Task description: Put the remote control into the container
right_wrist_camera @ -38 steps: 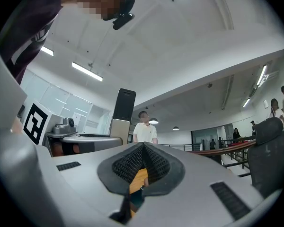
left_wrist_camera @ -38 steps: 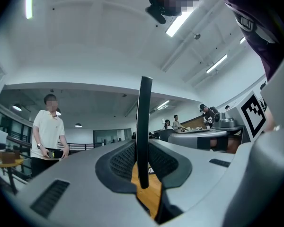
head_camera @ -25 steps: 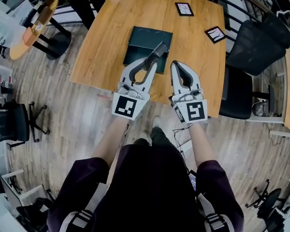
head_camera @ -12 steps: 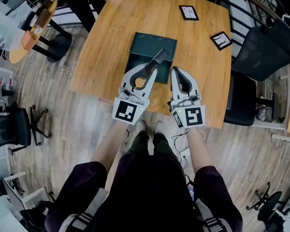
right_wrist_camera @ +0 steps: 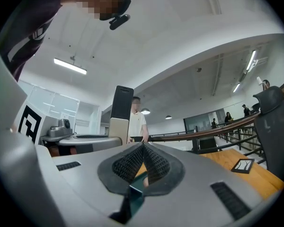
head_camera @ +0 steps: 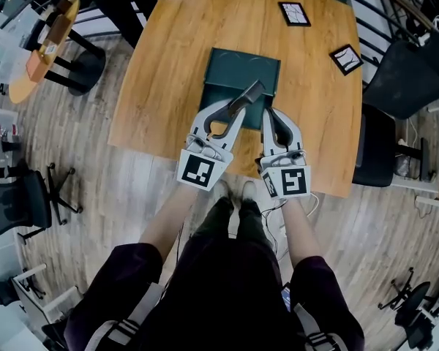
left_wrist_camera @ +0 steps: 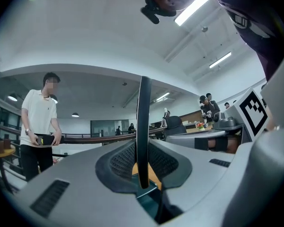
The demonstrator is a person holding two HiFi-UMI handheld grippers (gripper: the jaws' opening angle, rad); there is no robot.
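Note:
The remote control (head_camera: pixel 249 93) is a slim dark bar, and my left gripper (head_camera: pixel 238 108) is shut on its lower end. It sticks up and forward over the near edge of the dark green container (head_camera: pixel 234 68), which lies on the wooden table (head_camera: pixel 161 64). In the left gripper view the remote (left_wrist_camera: pixel 143 131) stands edge-on between the pads. My right gripper (head_camera: pixel 273 115) is just to the right, shut with nothing in it; its pads (right_wrist_camera: pixel 154 162) meet. The right gripper view shows the held remote (right_wrist_camera: pixel 121 105) to the left.
Two small black framed cards (head_camera: pixel 294 13) (head_camera: pixel 346 58) lie at the table's far right. A black chair (head_camera: pixel 399 75) stands to the right, and a small round table (head_camera: pixel 40 57) to the left. A person (left_wrist_camera: pixel 40 126) stands beyond the table.
Both grippers have moved forward over the table. The remote's tip now reaches over the container's near edge. Neither gripper's jaws changed.

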